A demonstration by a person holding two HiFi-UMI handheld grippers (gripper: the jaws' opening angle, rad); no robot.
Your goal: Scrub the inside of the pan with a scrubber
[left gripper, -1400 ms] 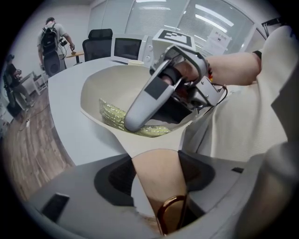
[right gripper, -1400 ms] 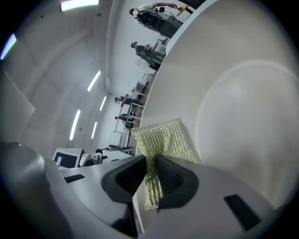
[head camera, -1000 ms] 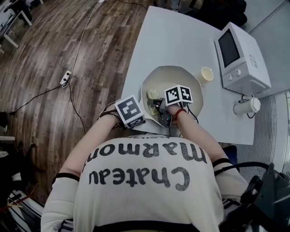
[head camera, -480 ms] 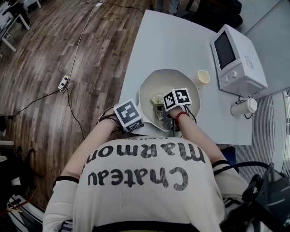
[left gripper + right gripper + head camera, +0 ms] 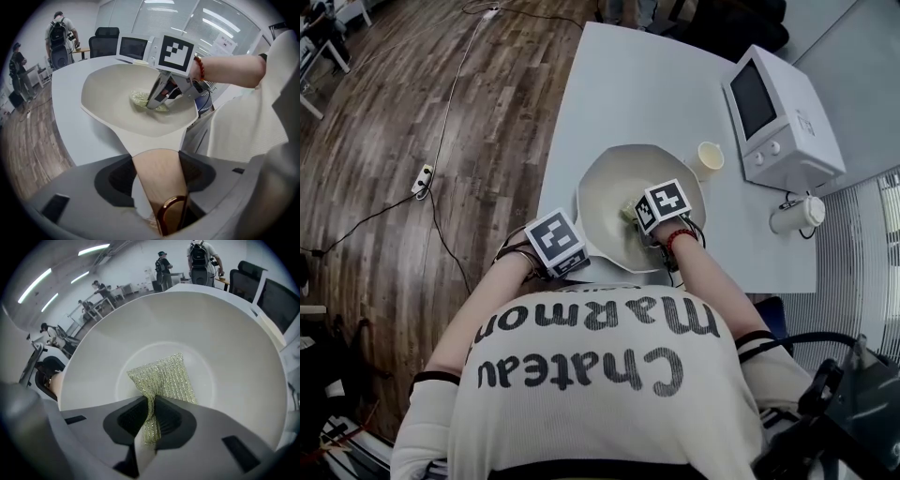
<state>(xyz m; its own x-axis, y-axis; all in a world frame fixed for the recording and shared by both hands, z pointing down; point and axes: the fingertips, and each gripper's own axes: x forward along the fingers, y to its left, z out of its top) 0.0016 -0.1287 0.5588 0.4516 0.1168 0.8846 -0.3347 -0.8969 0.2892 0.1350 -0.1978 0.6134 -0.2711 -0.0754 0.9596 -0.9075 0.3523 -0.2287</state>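
The pan (image 5: 623, 192), a wide cream one with sloping walls, sits on the white table (image 5: 628, 84) near its front edge. The scrubber (image 5: 165, 376), a glittery mesh pad, lies on the pan's round floor. The right gripper (image 5: 149, 405) has its jaws pinched together on a gathered corner of the pad. The left gripper (image 5: 157, 180) clamps the pan's handle (image 5: 152, 140) between widely spread jaws. To scrub well, I judge the pad should be pressed flat and swept in overlapping circles, from the floor up the walls. Meanwhile the left grip must hold firm so the pan neither spins nor slides towards the cup (image 5: 709, 155).
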